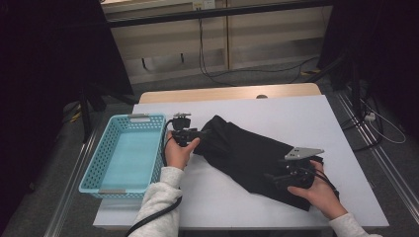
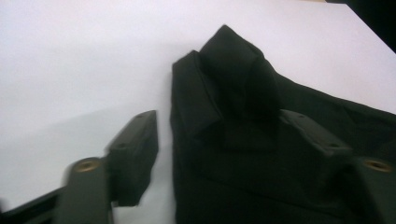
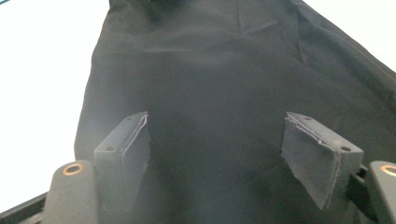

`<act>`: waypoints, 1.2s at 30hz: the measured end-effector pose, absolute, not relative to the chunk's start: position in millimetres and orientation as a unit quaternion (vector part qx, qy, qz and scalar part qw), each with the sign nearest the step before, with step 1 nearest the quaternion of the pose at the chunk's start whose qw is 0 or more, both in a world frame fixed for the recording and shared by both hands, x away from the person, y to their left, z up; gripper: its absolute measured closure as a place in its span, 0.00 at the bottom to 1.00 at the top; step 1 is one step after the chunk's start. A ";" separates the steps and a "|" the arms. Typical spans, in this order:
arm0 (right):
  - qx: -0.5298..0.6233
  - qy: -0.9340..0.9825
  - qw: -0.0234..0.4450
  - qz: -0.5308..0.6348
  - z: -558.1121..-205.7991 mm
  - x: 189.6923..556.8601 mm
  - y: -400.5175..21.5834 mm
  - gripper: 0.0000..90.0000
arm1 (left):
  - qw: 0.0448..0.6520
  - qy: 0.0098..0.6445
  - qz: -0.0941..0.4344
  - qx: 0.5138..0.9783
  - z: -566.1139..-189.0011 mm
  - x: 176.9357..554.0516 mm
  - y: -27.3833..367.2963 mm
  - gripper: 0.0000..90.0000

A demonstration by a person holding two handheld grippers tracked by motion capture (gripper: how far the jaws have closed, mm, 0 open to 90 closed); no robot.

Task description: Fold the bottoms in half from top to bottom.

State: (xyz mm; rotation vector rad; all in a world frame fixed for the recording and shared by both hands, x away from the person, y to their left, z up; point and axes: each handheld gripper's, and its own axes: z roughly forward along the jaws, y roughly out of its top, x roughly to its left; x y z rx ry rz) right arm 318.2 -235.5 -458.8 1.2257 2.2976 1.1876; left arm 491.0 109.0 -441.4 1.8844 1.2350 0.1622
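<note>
A black garment [image 1: 249, 157], folded into a long strip, lies slantwise across the white surface [image 1: 316, 123] in front of me, running from near the blue basket [image 1: 123, 153] at my left down toward my right hand [image 1: 321, 195]. My left gripper [image 2: 224, 140] sits at the garment's upper end beside the basket; its jaws stand apart, one over bare surface just off the cloth's edge, the other over the cloth, pressing on nothing. The fabric there is bunched into a raised fold [image 2: 233, 60]. My right gripper [image 3: 219, 154] rests over the lower end of the garment, jaws spread wide with flat cloth showing between them, nothing pinched. The basket stands at the left edge of the surface, just beside my left hand [image 1: 177, 152].
</note>
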 end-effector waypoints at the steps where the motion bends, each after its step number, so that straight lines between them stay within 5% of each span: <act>1: 0.424 0.795 0.139 0.411 -459.0 318.2 -235.5 0.27 | 0.429 0.496 0.070 0.751 -442.8 493.1 107.9 0.40; 4: 0.423 0.795 0.139 0.411 -459.0 317.8 -235.2 0.27 | 0.429 0.498 0.059 0.751 -445.4 498.4 103.4 0.48; 7: 0.422 0.795 0.140 0.413 -458.1 317.9 -235.2 0.27 | 0.434 0.495 0.054 0.751 -441.4 499.6 98.0 0.77; 10: 0.424 0.794 0.139 0.414 -457.5 317.8 -235.7 0.27 | 0.434 0.492 0.036 0.754 -436.4 501.5 90.9 0.91; 16: 0.423 0.794 0.140 0.414 -457.2 317.5 -235.1 0.27 | 0.460 0.460 0.017 0.759 -425.3 500.3 69.4 0.94; 18: 0.423 0.794 0.139 0.414 -457.3 317.4 -234.9 0.27 | 0.469 0.440 0.017 0.765 -424.1 498.6 61.5 0.88; 25: 0.422 0.792 0.144 0.417 -456.9 318.0 -233.2 0.27 | 0.460 0.421 0.040 0.781 -422.6 492.9 58.8 0.43; 36: 0.420 0.794 0.142 0.417 -457.5 318.8 -229.4 0.27 | 0.449 0.390 0.078 0.800 -420.5 466.2 82.2 0.28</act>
